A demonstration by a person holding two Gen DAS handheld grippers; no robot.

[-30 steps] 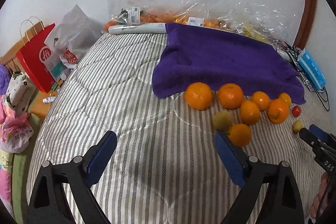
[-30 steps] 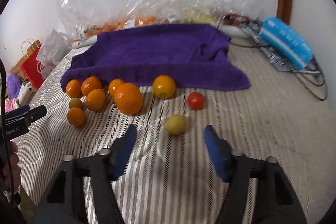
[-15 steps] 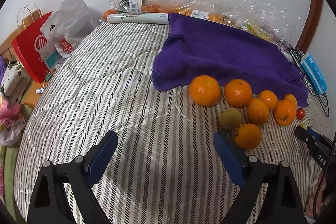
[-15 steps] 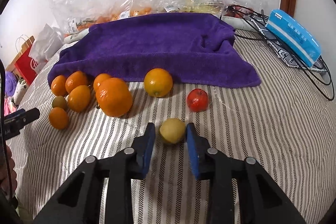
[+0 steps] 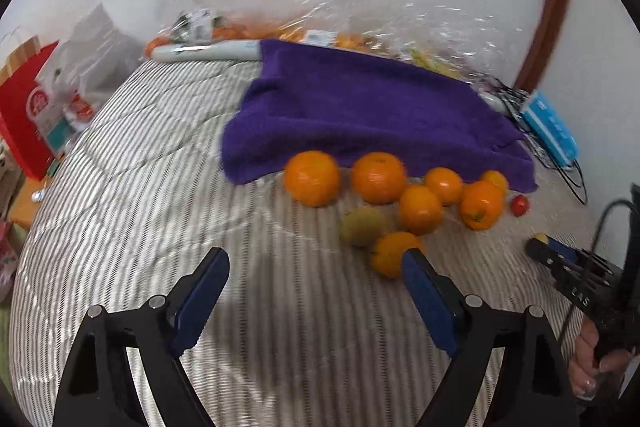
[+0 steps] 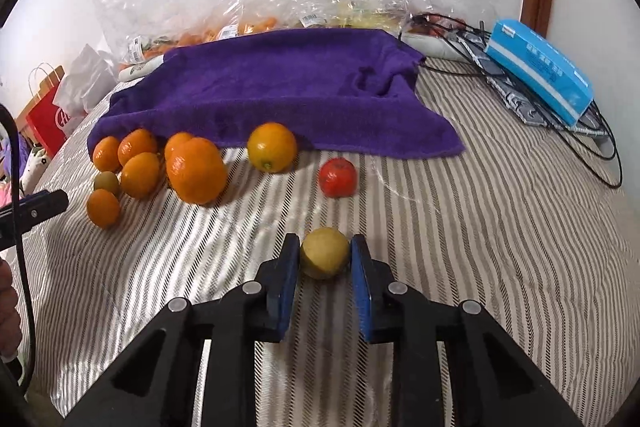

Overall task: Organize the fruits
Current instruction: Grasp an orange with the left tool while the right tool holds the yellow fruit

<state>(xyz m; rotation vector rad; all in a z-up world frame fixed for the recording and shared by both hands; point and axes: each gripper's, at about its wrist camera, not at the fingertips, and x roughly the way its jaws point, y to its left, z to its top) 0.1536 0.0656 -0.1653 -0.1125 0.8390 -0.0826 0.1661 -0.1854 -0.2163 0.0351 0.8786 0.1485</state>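
My right gripper (image 6: pixel 325 247) is shut on a small yellow lemon (image 6: pixel 324 253), held just above the striped bedspread (image 6: pixel 480 227). A red tomato (image 6: pixel 337 177) lies just beyond it, and a yellow-orange fruit (image 6: pixel 272 147) sits at the edge of the purple towel (image 6: pixel 280 87). Several oranges (image 6: pixel 196 171) and a greenish kiwi (image 6: pixel 106 182) cluster to the left. My left gripper (image 5: pixel 316 267) is open and empty over the bedspread, with the nearest orange (image 5: pixel 390 253) by its right finger and the kiwi (image 5: pixel 362 226) just beyond.
Clear plastic bags of fruit (image 6: pixel 280 7) lie along the wall behind the towel. A blue box (image 6: pixel 540 71) and black cables (image 6: pixel 592 147) sit at the right. A red paper bag (image 5: pixel 24 111) and a white bag (image 5: pixel 92 67) stand off the bed's left side.
My right gripper has closed on the lemon and lifted it slightly toward me. My left gripper has shifted nearer the orange cluster and stayed open.
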